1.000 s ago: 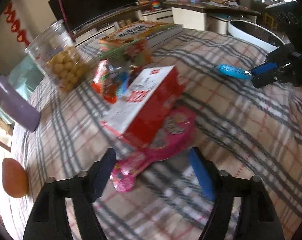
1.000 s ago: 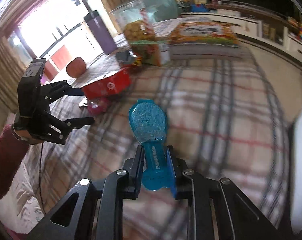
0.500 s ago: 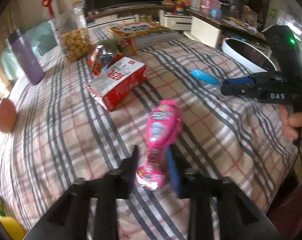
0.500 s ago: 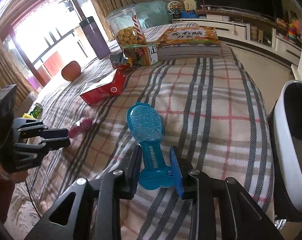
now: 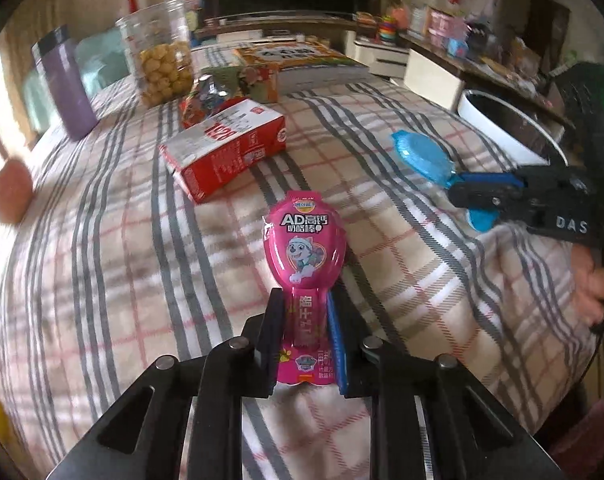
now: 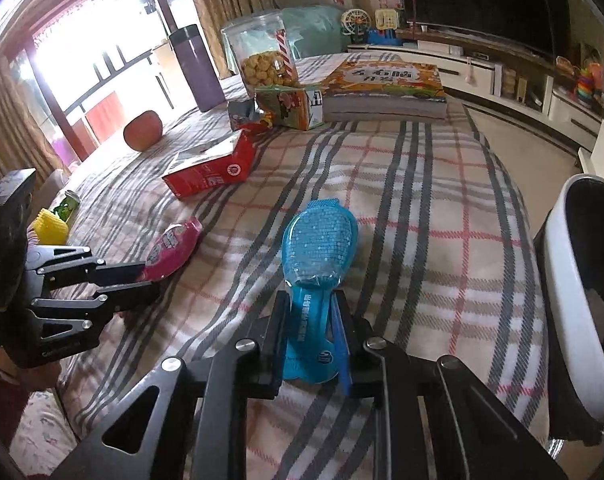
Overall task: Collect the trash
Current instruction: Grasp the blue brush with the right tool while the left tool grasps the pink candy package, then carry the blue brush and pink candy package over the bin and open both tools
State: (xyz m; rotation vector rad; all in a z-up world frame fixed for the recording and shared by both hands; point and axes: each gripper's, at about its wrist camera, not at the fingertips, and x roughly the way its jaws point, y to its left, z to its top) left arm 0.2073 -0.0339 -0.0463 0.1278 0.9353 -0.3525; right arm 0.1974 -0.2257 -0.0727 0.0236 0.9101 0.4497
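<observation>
1. Left wrist view: your left gripper [image 5: 302, 324] has just been closing, and its jaws now press both sides of the narrow stem of the pink wrapper [image 5: 302, 248]. The wrapper's round head sticks out ahead of the fingers, over the plaid cloth [image 5: 102, 280] that covers the worktop.
2. Right wrist view: your right gripper [image 6: 308, 332] has its jaws narrow, clamped on the stem of the blue wrapper [image 6: 320, 244]. Its jaws have just been closing on that stem. The blue head points forward above the cloth.
3. From the right wrist view, your left gripper [image 6: 138, 276] sits at the left edge, with the pink wrapper [image 6: 174, 248] projecting from its tips.
4. From the left wrist view, your right gripper [image 5: 474, 196] reaches in from the right, with the blue wrapper [image 5: 422, 156] in its tips and your hand [image 5: 598, 280] behind it.
5. Beyond the two wrappers, a red carton [image 5: 226, 152] lies on its side on the cloth.
6. Farther back stand a crumpled foil packet [image 5: 202, 100], a small green box [image 6: 290, 106], a clear jar of round snacks [image 5: 162, 60], a purple flask [image 5: 64, 80] and a thick book [image 6: 386, 88].
7. A reddish round fruit [image 6: 142, 130] rests near the left side of the cloth.
8. A white bin with a dark inside [image 6: 574, 300] stands off the right edge of the worktop, just beside your right gripper.
</observation>
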